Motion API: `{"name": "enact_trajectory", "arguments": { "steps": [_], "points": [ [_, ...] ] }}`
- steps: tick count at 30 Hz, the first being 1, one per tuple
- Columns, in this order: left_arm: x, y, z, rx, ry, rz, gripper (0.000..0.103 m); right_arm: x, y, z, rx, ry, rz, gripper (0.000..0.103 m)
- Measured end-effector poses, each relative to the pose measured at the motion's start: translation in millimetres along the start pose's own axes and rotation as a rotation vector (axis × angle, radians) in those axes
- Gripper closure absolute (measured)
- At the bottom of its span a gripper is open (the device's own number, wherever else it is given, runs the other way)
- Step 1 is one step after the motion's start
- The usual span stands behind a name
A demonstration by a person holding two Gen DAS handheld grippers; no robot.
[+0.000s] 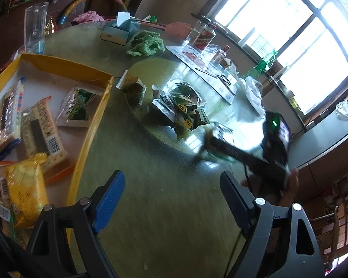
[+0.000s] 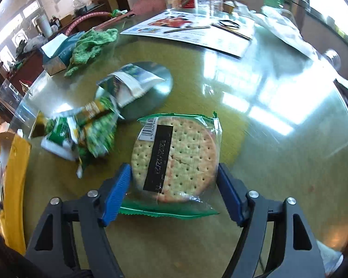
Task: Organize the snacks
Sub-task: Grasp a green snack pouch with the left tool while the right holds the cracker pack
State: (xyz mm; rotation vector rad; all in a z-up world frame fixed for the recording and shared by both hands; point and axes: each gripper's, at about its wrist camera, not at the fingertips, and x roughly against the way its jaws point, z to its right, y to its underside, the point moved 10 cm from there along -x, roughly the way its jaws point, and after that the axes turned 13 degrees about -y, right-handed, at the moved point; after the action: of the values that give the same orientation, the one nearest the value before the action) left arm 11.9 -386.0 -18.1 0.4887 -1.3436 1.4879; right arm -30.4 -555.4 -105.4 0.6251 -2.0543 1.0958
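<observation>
We see the right tongs [image 2: 174,192] set on either side of a cracker packet [image 2: 174,159]: a stack of round, pale crackers dotted with small holes, sealed in clear film with green zigzag ends, a black strip and a barcode sticker on top. The ribbed blue pads [image 2: 116,197] press against the film on the left, and the right pad sits at the packet's other edge, so we read the tongs as gripping the packet just above the glossy, glass-topped desk [image 2: 266,162].

Left of the packet lies a heap of crinkled green and white snack pouches [image 2: 85,134], and beyond them a silvery foil pouch [image 2: 130,85] rests on a round mirror-like disc [image 2: 160,78]. A knobbly green cloth [image 2: 90,46] is bunched near a tissue box [image 2: 55,58].

From the left wrist view, the left tongs [image 1: 171,199] stand wide apart over bare desk, holding nothing. To their left a shallow yellow tray [image 1: 90,127] with a white floor holds flat wrapped packets: a yellow crinkly bag [image 1: 25,192], a long cracker pack with a barcode [image 1: 44,134] and a green pouch [image 1: 77,106]. The right tongs appear there as a dark blur [image 1: 243,155].
</observation>
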Motion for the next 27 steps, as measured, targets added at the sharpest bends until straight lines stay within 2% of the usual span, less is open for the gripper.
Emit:
{"name": "enact_trajectory", "arguments": {
  "steps": [5,9,11,13,17,19,21,22,25,27],
  "points": [
    [-30.0,-21.5,32.6,-0.136,-0.066,0.025,0.019,35.6,36.9,33.9,-0.04,-0.028,0.001,0.033],
    [-79.0,-42.1,60.4,-0.351,-0.152,0.024,0.021,60.8,55.7,63.3,-0.107,-0.058,0.036,0.036],
    [-102.5,-52.9,75.7,-0.454,-0.198,0.06,0.023,66.1,58.9,68.5,-0.12,-0.085,0.044,0.038],
    [-113.4,-62.8,80.5,-0.484,-0.242,0.093,0.027,68.5,59.6,71.8,-0.126,-0.101,0.049,0.038],
    [-125.9,-70.8,96.5,-0.549,-0.244,0.137,0.029,67.9,57.6,72.0,-0.121,-0.12,0.046,0.039],
    [-135.3,-71.6,100.2,-0.564,-0.268,0.129,0.036,66.4,56.3,71.6,-0.111,-0.118,0.044,0.039],
    [-148.9,-67.2,101.7,-0.583,-0.296,0.091,0.07,65.2,54.5,71.4,-0.106,-0.119,0.047,0.039],
    [-153.2,-66.4,99.2,-0.582,-0.314,0.083,0.073,65.6,54.3,71.7,-0.104,-0.118,0.049,0.038],
    [-148.5,-61.5,94.4,-0.559,-0.303,0.085,0.076,65.5,53.7,72.3,-0.098,-0.119,0.052,0.038],
    [-139.4,-48.9,90.3,-0.534,-0.262,0.045,0.077,65.5,53.8,72.1,-0.089,-0.119,0.051,0.038]
  ]
}}
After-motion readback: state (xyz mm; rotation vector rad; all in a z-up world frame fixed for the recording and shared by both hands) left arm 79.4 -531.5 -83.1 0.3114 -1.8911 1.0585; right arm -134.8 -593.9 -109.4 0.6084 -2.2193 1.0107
